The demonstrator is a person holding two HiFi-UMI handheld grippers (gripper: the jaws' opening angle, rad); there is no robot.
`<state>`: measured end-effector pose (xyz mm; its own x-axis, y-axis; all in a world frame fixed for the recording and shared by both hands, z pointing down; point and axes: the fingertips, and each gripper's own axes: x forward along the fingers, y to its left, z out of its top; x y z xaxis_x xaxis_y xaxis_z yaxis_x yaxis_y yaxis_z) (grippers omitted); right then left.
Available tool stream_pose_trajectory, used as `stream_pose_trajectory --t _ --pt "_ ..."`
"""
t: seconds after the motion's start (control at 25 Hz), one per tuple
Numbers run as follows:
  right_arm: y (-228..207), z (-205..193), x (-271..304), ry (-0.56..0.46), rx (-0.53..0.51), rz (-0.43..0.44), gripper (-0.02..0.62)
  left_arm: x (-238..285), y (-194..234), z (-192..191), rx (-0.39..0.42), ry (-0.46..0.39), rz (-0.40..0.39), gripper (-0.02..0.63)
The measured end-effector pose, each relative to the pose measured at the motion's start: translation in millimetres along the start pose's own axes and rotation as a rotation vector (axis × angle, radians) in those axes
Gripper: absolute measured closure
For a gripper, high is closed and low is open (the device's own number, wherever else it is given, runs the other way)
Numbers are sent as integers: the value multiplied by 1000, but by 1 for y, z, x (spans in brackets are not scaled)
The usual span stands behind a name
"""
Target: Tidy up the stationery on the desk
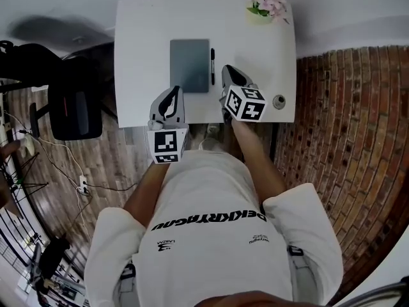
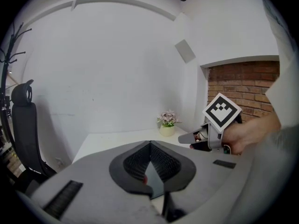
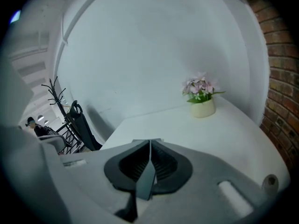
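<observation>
A grey notebook (image 1: 189, 64) lies flat in the middle of the white desk (image 1: 140, 37). A black pen (image 1: 212, 66) lies along the notebook's right edge. My left gripper (image 1: 174, 90) hovers at the desk's near edge, just short of the notebook's near-left corner, jaws shut and empty. My right gripper (image 1: 227, 70) is over the desk just right of the pen, also shut with nothing held. In the left gripper view the closed jaws (image 2: 150, 146) fill the bottom, and the right gripper (image 2: 188, 137) shows at the right, held by a hand.
A small pot of pink flowers (image 1: 267, 5) stands at the desk's far right corner (image 3: 202, 101). A small round grommet (image 1: 279, 101) sits near the front right edge. A black office chair (image 1: 75, 104) stands left of the desk. Brick wall runs along the right.
</observation>
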<state>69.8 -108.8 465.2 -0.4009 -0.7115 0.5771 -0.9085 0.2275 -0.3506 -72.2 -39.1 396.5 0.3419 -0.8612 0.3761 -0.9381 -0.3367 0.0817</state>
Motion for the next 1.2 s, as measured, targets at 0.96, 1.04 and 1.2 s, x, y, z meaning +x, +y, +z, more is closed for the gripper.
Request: stream_pose_trajectory --t 0.96,1.04,1.2 --pt "83 51 -126 -325 -312 137 601 -47 -27 52 -17 -125 2 607" --pt "84 53 -132 -343 -319 138 601 -51 -27 54 -17 -135 4 607" --pt "86 53 -140 -364 -318 142 601 -56 -28 61 -8 -158 1 607"
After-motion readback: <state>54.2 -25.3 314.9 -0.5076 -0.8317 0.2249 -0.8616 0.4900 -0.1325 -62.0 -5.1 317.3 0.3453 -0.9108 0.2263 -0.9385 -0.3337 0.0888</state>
